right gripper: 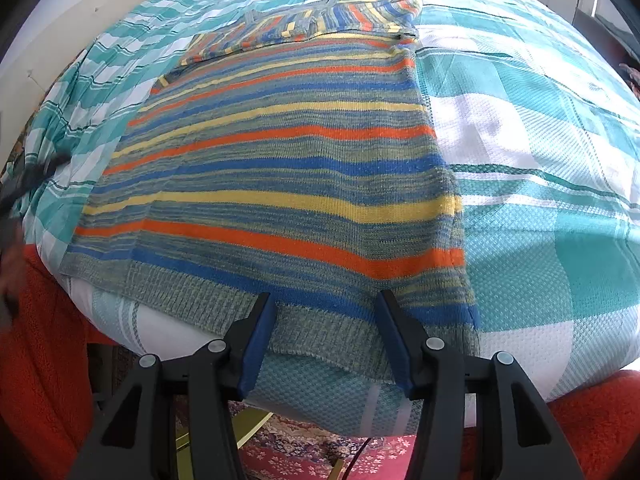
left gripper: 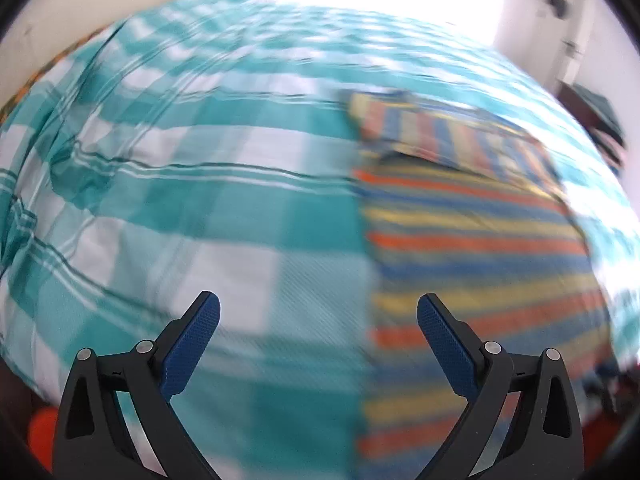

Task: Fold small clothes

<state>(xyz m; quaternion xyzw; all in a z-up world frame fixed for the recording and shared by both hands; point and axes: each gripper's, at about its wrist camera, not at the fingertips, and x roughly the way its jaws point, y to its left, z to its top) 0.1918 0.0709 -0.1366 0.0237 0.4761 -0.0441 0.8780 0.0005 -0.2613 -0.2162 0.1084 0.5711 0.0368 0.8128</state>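
A knitted sweater (right gripper: 280, 168) with blue, orange, yellow and green stripes lies flat on a bed with a teal and white checked cover (right gripper: 540, 160). Its sleeves (right gripper: 312, 20) are folded across the far end. My right gripper (right gripper: 325, 295) stands half open over the ribbed hem at the bed's near edge, one finger on either side of a stretch of hem, with no pinch on it. In the blurred left wrist view, my left gripper (left gripper: 318, 298) is wide open with nothing between its fingers, above the checked cover (left gripper: 200, 200) just left of the sweater (left gripper: 472, 240).
Red fleece fabric (right gripper: 40, 340) hangs below the bed's near edge on both sides. A patterned rug (right gripper: 300, 452) covers the floor underneath. A pale wall (right gripper: 60, 20) runs along the bed's left side. Dark furniture (left gripper: 592, 120) stands at the far right. A dark blurred shape (right gripper: 24, 184) sits at the left edge.
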